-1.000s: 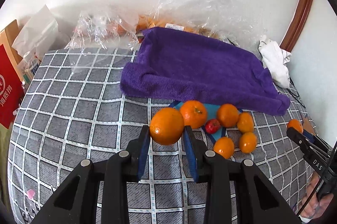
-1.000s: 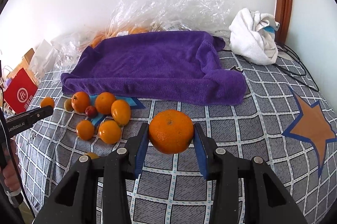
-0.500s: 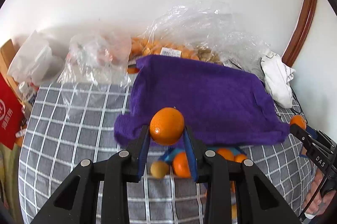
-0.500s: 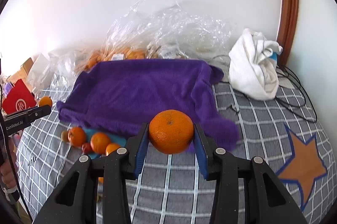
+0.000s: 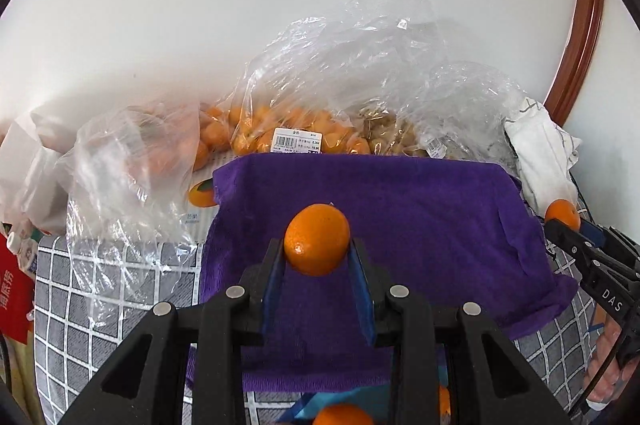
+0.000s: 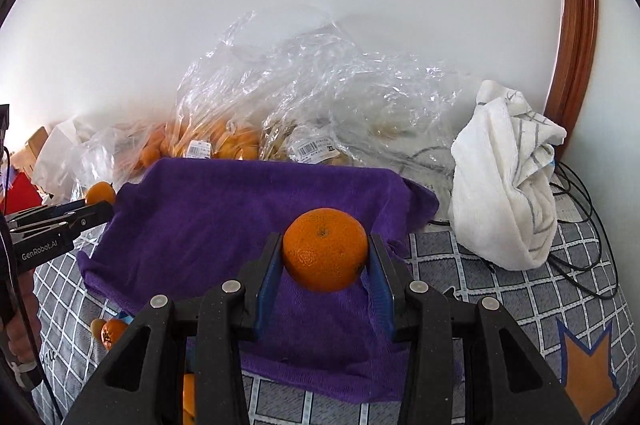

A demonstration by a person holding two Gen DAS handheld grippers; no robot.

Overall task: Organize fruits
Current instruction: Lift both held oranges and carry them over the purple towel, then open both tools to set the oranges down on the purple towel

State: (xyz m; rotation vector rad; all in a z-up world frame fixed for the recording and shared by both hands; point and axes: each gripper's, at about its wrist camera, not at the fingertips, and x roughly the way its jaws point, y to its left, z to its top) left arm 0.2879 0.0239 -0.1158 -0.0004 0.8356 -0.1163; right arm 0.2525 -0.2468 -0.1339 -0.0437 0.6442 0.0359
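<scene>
Orange rind: the left orange [image 5: 317, 240] is pinched at its widest part between the blue pads of the left gripper [image 5: 317, 267]; it hangs over the purple towel [image 5: 420, 225], touching nothing else.
Second fruit: the right orange [image 6: 325, 255] is clamped the same way in the right gripper [image 6: 325, 265], above the near right part of that towel.
Handling: both look light, round and firm, with a pebbled skin that should give the pads some bite; a hard squeeze would likely bruise them, and a round fruit can roll once set down, though the soft pile should check that.
Hold: across the middle, as now; a grip nearer the top or bottom would probably let the fruit slip out.
Loose fruit: a few small oranges [image 6: 113, 332] lie on the checked cloth [image 6: 500, 289] at the towel's near edge.
Hidden: most of that pile sits behind the gripper bodies, so its count is unclear.
Bags: clear plastic bags [image 5: 280, 129] by the wall hold small orange fruit; glare and creases blur the rest of their contents.
Edges: the white cloth [image 6: 508, 181] covers whatever is beneath it.
</scene>
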